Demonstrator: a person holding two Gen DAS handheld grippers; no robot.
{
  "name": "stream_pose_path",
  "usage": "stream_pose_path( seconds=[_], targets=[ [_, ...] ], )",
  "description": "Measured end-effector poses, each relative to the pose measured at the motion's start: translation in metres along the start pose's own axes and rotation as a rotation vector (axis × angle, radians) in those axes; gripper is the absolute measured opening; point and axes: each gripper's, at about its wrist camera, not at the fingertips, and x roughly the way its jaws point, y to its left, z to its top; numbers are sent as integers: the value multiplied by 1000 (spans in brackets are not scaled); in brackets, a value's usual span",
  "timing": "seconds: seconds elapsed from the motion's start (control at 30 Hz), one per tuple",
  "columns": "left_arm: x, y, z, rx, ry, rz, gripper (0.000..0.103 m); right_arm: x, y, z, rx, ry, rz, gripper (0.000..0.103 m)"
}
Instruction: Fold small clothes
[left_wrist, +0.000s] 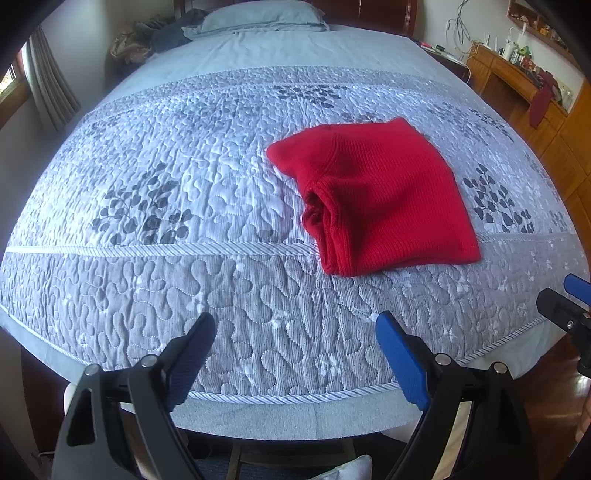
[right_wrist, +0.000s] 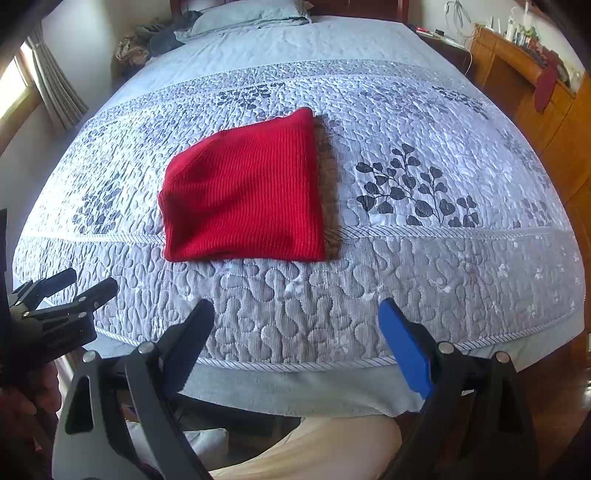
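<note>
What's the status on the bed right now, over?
Left hand-held gripper open, empty; right hand-held gripper open, empty. Red knit sweater folded, lying flat on quilt. Nothing between grippers and sweater.

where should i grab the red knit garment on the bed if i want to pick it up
Take the red ribbed knit garment by its near straight edge, coming from the foot of the grey quilted bedspread, where both grippers wait open. It lies flat and folded, so that edge gives stacked layers the jaws can probably pinch together. The left side, in the left wrist view, is a bunched roll, likely harder to grip cleanly.
</note>
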Motion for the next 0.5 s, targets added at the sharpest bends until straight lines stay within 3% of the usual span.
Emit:
stream_pose_path(
  seconds=[0.5],
  targets=[
    [-3, -1, 3, 9, -4, 0, 89, 5, 2, 1, 11, 10, 13, 90]
  ],
)
